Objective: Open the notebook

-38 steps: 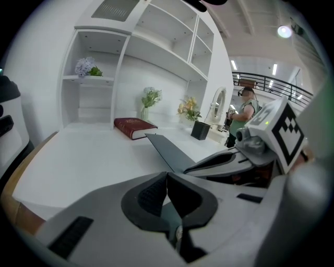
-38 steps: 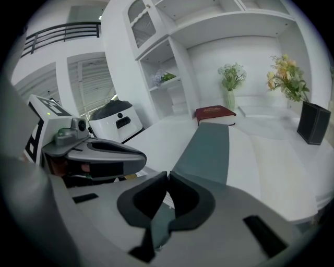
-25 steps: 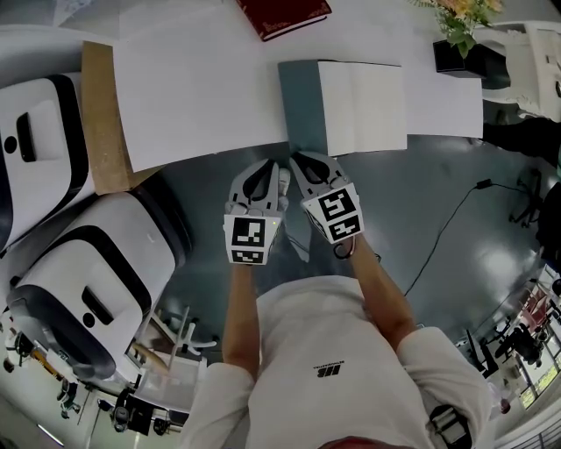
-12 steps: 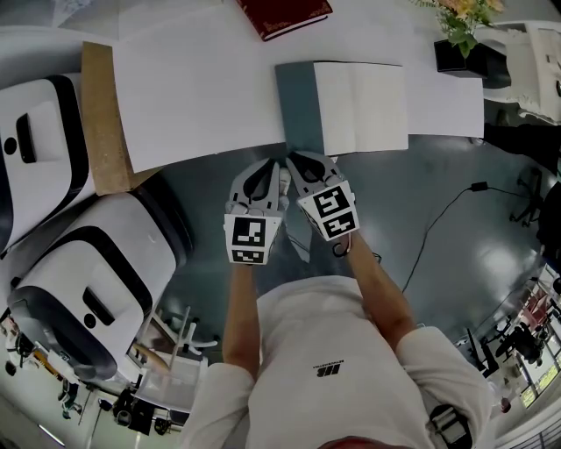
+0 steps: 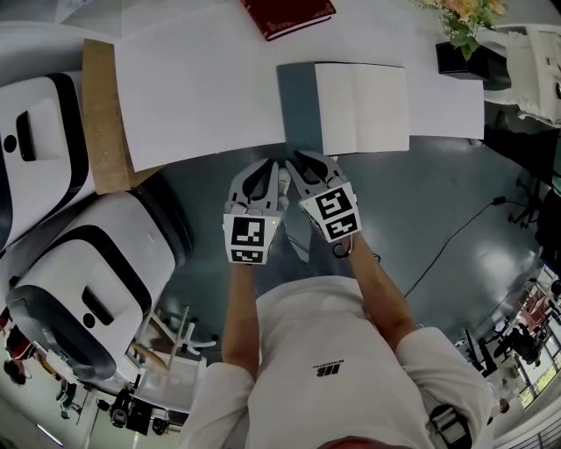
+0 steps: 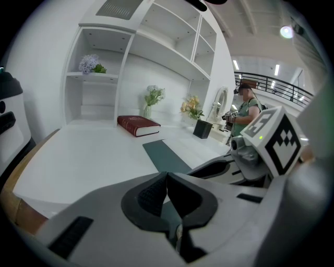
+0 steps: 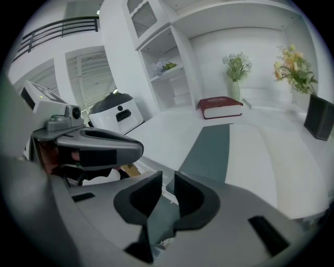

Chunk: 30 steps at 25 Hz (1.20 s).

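Notebook (image 5: 351, 107) lying open at the white table's (image 5: 202, 88) front edge; right gripper (image 5: 307, 161) jaws just opening, pinching nothing; left gripper (image 5: 263, 168) jaws pressing together, empty.

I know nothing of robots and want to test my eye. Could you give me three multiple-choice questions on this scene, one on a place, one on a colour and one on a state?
1. Where is the red book?
A on a chair
B on the table, beyond the notebook
C under the notebook

2. What colour is the notebook's cover?
A yellow
B pink
C dark grey-green

3. How does the notebook lie?
A open flat
B shut
C standing on edge

Answers:
1 B: the red book lies past the notebook, farther from the person.
2 C: the flap at the notebook's left is dark grey-green.
3 A: its white pages lie bare.
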Available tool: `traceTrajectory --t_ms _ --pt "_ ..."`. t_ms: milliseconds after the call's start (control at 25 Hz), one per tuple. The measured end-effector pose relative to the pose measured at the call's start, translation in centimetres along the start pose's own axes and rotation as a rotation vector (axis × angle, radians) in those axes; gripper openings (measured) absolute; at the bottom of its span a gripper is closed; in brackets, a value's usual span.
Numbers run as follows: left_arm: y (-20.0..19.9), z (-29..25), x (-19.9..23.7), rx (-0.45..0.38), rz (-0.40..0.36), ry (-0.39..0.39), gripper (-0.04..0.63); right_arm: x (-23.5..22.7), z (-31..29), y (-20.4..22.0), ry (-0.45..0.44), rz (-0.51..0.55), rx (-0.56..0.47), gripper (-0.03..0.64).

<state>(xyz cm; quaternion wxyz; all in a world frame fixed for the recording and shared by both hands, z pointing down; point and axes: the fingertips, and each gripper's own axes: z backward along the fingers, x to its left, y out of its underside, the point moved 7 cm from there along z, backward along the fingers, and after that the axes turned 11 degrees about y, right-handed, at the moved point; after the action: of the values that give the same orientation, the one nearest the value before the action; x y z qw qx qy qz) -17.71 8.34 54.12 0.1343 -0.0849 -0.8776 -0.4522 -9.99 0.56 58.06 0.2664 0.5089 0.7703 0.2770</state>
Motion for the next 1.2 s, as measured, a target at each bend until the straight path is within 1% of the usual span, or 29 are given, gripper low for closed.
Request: traceTrajectory --t_ms 400,760,1040,1200 --pt "-0.4 0.3 0.0 -0.009 -0.014 0.009 0.000 -0.3 1.2 -0.9 0.028 -0.006 -0.035 0.052" --pt "-1.6 0.4 -0.6 -0.020 -0.044 0.034 0.000 -1.5 3.9 -2.3 0.119 0.015 -0.098 0.048" --pt "-2.8 0.4 -1.3 -0.028 -0.072 0.064 0.000 -1.9 5.7 -3.0 0.152 0.006 -0.110 0.048" --pt "-3.3 0.5 -1.4 -0.028 -0.086 0.079 0.000 -1.9 6.2 -3.4 0.175 0.019 -0.117 0.048"
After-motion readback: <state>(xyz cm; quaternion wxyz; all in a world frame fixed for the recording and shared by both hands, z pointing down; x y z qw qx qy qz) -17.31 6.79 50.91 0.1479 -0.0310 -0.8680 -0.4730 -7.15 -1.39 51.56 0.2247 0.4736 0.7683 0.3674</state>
